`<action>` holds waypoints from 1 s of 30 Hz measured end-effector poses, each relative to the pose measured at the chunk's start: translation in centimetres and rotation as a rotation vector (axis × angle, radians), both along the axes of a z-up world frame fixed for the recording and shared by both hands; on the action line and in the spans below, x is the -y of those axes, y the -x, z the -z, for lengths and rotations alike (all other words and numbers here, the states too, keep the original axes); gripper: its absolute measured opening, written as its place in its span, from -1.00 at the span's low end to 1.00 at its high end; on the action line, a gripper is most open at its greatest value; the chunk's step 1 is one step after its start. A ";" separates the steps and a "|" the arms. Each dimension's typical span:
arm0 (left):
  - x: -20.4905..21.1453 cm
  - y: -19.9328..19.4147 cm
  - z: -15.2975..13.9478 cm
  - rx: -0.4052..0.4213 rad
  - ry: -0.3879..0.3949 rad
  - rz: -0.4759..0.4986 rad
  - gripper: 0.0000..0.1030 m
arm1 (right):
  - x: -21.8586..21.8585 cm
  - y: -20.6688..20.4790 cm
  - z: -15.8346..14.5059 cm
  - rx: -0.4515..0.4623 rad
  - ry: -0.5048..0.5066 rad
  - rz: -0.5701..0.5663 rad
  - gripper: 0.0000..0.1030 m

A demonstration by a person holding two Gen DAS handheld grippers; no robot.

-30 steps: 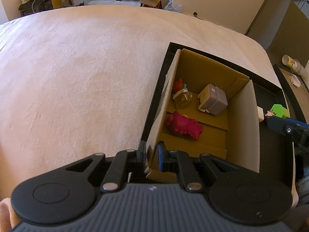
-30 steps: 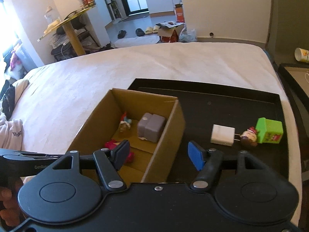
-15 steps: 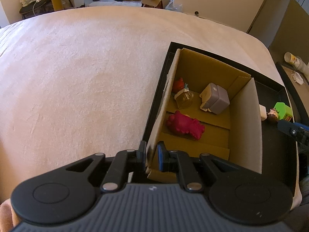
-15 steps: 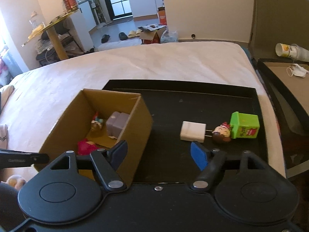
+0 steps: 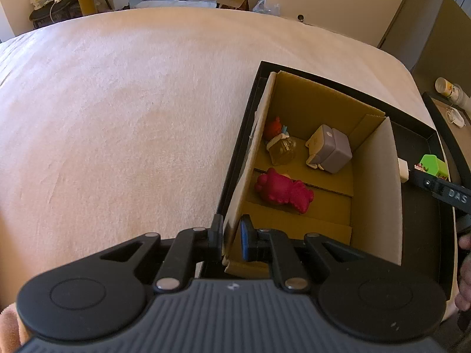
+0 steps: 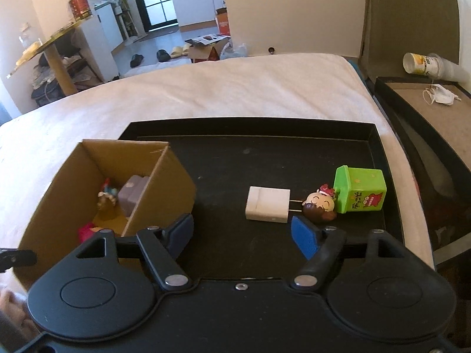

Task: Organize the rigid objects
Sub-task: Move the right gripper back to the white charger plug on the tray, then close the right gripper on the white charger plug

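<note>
Bed: black tray [image 6: 374, 135] on blanket.
Left tongs [image 5: 231, 235]: clamped on cardboard box [image 5: 379, 182] wall, steadying it.
Right tongs [image 6: 241, 231]: apart, near white charger [image 6: 268, 207].

A wide bed covered in a pale pink, fleecy blanket [image 5: 123, 123] carries everything here. Directly on it, toward its right side, lies a shallow black rectangular tray [image 6: 294, 150] with a low raised rim. The blanket around the tray is smooth, with faint brushed marks.
</note>
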State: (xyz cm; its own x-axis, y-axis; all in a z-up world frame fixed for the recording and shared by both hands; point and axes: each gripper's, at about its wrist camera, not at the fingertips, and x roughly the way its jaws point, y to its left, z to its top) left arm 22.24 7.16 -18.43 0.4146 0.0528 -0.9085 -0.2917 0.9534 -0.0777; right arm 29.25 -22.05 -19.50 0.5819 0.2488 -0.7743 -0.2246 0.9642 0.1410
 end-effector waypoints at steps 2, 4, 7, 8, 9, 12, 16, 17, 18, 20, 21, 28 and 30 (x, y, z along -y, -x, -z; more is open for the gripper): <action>-0.1 0.0 0.0 0.000 0.003 -0.002 -0.78 | 0.0 -0.5 0.5 -0.001 0.006 0.009 0.42; -0.1 0.0 0.1 0.002 0.006 -0.001 -0.78 | 0.0 -1.0 1.1 -0.003 0.015 0.018 0.42; -0.1 0.0 0.2 0.004 0.009 0.000 -0.78 | -0.1 -1.9 2.0 -0.009 0.035 0.034 0.42; -0.1 0.0 0.2 0.004 0.009 0.001 -0.78 | -0.1 -2.2 2.2 -0.010 0.038 0.037 0.42; -0.2 0.0 0.2 0.003 0.009 0.001 -0.78 | -0.1 -2.5 2.5 -0.012 0.044 0.039 0.42; -0.2 -0.1 0.3 0.002 0.011 0.000 -0.78 | -0.4 -3.4 3.3 -0.020 0.059 0.048 0.42; -0.2 -0.1 0.3 0.000 0.012 0.001 -0.78 | -0.7 -4.4 4.3 -0.032 0.080 0.060 0.42; -0.2 -0.1 0.3 -0.001 0.013 0.001 -0.78 | -0.8 -4.5 4.5 -0.033 0.083 0.061 0.42; -0.2 -0.1 0.3 -0.001 0.012 0.000 -0.78 | -0.9 -4.6 4.6 -0.035 0.087 0.060 0.42; -0.2 -0.2 0.3 -0.002 0.012 0.000 -0.78 | -1.2 -4.9 4.9 -0.036 0.099 0.055 0.42; -0.2 -0.2 0.3 -0.002 0.012 0.000 -0.78 | -1.3 -5.0 4.9 -0.038 0.102 0.056 0.42; -0.2 -0.2 0.3 -0.001 0.012 0.001 -0.78 | -2.1 -5.7 5.3 -0.051 0.100 0.048 0.41; -0.2 -0.2 0.3 -0.002 0.012 0.000 -0.78 | -2.4 -5.8 5.4 -0.049 0.112 0.045 0.39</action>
